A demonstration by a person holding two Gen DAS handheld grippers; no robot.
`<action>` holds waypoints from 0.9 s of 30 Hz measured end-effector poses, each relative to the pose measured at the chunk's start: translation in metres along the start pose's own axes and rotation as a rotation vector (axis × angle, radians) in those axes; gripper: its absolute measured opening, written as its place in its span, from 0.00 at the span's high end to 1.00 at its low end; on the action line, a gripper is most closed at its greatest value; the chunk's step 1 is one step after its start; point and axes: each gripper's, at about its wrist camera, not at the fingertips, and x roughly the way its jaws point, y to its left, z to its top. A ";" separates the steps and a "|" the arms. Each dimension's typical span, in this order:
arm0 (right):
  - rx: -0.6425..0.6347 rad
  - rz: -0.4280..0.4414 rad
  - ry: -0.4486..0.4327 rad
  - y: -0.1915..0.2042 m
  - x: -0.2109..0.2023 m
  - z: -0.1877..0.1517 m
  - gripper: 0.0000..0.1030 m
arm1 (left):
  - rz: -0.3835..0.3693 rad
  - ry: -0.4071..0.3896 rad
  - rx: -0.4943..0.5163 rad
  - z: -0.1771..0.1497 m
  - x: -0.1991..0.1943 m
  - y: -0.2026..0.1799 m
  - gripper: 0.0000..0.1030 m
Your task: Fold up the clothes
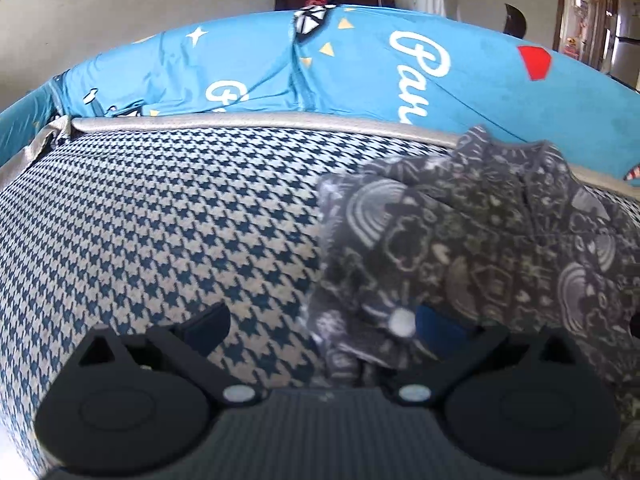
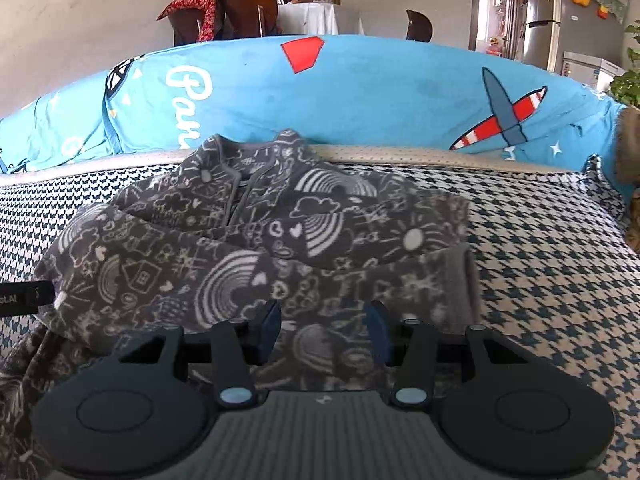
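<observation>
- The grey fleece garment with white doodle print (image 2: 256,240) lies part-folded on the houndstooth bed cover (image 2: 540,240), collar at the far side near the blue cartoon-print bolster (image 2: 380,88).
- Right claw (image 2: 326,326) is released, hovering over the near hem with nothing pinched.
- Left claw (image 1: 320,322) stands wide at the garment's left edge; fabric drapes over one finger, not clamped.
- Best now: pinch both near corners evenly and carry them straight to the collar.

Bright daylight fills both pictures (a sunny doorway (image 2: 496,12) glares), edges curve, and the clothes (image 1: 460,248) look blurry.
</observation>
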 end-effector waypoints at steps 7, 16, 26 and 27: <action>-0.002 -0.006 0.032 -0.007 -0.002 -0.005 0.54 | -0.007 0.022 0.079 -0.009 0.007 -0.025 0.00; 0.023 0.016 0.075 -0.010 0.006 -0.010 0.49 | 0.010 0.057 0.105 -0.018 0.023 -0.036 0.00; 0.010 0.027 0.085 -0.005 0.010 -0.010 0.37 | 0.013 0.058 0.110 -0.020 0.024 -0.037 0.00; 0.009 0.028 0.086 -0.005 0.011 -0.010 0.36 | 0.014 0.059 0.110 -0.020 0.024 -0.037 0.00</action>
